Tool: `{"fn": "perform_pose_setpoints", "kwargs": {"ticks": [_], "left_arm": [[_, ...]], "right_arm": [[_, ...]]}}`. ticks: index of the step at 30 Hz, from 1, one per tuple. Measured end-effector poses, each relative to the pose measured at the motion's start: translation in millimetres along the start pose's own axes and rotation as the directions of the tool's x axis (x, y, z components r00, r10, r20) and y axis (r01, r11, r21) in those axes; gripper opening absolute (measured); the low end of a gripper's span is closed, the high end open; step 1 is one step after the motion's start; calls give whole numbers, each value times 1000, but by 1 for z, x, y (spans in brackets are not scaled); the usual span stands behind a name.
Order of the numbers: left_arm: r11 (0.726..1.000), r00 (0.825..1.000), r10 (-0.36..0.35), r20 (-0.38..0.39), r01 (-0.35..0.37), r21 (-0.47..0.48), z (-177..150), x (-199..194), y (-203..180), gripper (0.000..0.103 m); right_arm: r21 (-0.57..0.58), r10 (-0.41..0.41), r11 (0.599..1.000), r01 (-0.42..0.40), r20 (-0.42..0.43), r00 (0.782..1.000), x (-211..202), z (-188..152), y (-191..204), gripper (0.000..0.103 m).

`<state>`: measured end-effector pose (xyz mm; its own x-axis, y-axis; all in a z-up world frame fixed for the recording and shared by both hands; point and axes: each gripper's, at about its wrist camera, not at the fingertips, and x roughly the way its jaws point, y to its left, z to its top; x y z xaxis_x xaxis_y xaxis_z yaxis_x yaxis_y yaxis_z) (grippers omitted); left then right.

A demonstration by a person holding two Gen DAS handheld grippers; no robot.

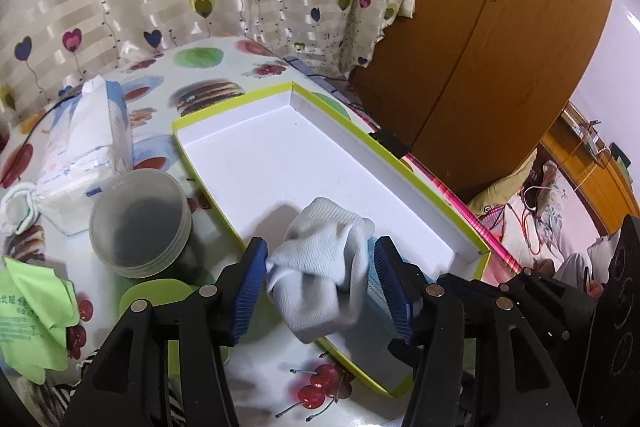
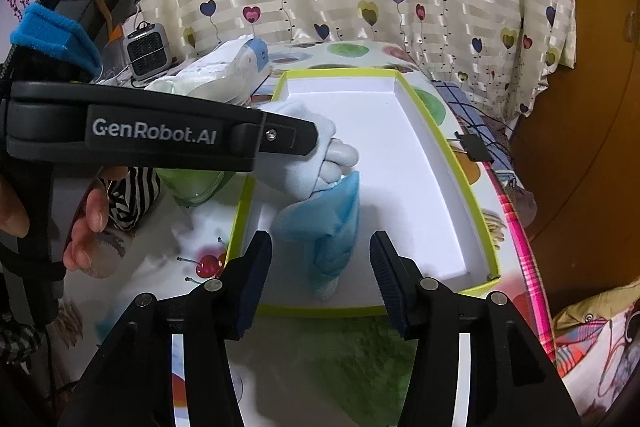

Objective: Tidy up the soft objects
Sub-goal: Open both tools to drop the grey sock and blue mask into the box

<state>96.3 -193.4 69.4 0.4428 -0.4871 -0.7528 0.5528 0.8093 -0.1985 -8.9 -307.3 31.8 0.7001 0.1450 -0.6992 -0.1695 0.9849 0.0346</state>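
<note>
Dropping the sock bundle (image 1: 324,267) into the green-rimmed box (image 2: 440,143) — that looks like the step in hand. Right gripper (image 2: 320,259) stands spread, nothing pinched; the blue end of the bundle sits just ahead of it on the white box floor. Left gripper (image 1: 320,275) is also spread with the pale sock between its pads; one pad seems to brush the fabric, no real squeeze. Next move likely: back both grippers out without dragging cloth, then go for another soft item.
</note>
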Motion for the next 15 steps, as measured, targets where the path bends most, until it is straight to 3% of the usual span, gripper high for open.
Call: {"fn": "perform_pose_setpoints", "kwargs": {"ticks": [15], "left_arm": [[1000, 998, 23, 64, -24, 5, -15, -41, -2, 65]], "right_arm": [[37, -27, 999, 26, 43, 999, -23, -1, 3, 52]]}}
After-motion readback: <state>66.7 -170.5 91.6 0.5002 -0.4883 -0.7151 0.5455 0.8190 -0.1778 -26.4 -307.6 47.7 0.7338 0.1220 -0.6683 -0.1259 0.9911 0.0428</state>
